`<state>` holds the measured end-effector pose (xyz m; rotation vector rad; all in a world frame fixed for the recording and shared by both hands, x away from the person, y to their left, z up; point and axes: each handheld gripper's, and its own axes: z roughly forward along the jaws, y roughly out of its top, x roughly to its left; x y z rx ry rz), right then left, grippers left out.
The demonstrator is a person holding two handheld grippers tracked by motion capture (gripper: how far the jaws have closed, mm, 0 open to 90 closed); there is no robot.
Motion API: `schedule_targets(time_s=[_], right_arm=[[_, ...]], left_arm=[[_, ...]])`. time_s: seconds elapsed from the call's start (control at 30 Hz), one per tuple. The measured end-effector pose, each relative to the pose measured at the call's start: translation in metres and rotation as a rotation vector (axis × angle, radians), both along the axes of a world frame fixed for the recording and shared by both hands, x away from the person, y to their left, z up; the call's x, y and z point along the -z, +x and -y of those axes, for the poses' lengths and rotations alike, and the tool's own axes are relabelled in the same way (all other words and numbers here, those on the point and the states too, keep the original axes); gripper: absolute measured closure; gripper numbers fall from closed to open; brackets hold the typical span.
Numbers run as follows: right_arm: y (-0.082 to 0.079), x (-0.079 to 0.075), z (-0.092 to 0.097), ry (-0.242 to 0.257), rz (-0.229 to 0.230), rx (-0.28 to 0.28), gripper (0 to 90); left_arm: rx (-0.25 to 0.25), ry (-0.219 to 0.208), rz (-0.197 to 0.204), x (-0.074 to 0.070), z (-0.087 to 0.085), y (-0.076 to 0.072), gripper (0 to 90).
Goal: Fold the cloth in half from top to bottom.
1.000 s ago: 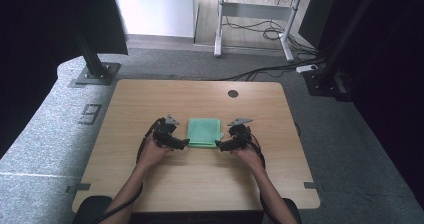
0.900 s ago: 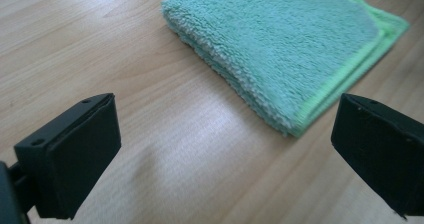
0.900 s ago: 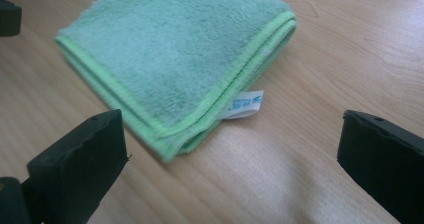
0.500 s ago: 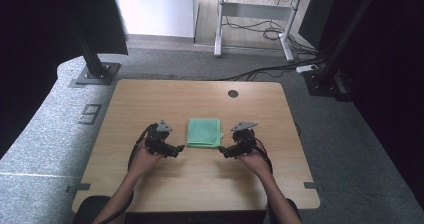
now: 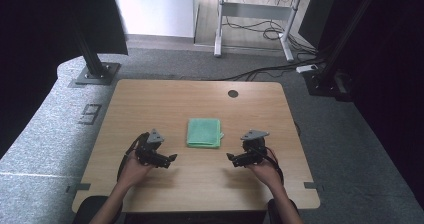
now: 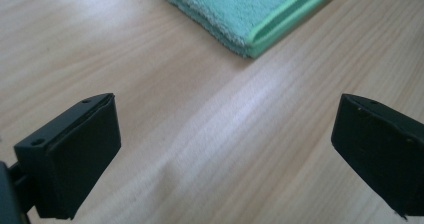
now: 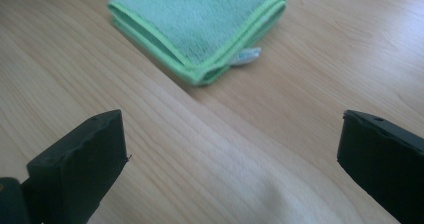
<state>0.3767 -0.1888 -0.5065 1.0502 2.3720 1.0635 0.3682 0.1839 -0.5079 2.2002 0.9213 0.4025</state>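
At the top edge of the left gripper view, the frame is cutting off most of the green cloth (image 6: 250,9). At the lower corners, the frame edges are cutting both black jaws. The white tag (image 7: 246,57) on the cloth is showing too small to read.

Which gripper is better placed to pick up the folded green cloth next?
Right, slightly. The right gripper is open and its view shows a loose corner of the folded green cloth with the white tag straight ahead. The left gripper, also open, faces the cloth's edge off toward one side.

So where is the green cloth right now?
In the high view the folded green cloth lies flat near the middle of the table, between and just beyond the left gripper and right gripper, touching neither.
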Motion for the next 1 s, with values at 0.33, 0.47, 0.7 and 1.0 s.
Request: schedule_targets(time_s=[0.33,0.47,0.7,1.0], right_arm=[[-0.015,0.023,0.018,-0.004,-0.026,0.039,0.0],[-0.016,0.034,0.021,-0.005,-0.045,0.054,0.0],[-0.017,0.050,0.022,-0.020,-0.047,0.062,0.0],[-0.018,0.050,0.022,-0.022,-0.046,0.066,0.0]], left_arm=[[0.001,0.034,-0.038,0.025,-0.006,-0.018,0.0],[-0.008,0.051,-0.070,0.036,-0.007,-0.019,0.0],[-0.014,0.035,-0.067,0.041,-0.006,-0.018,0.0],[-0.014,0.037,-0.068,0.041,-0.005,-0.018,0.0]])
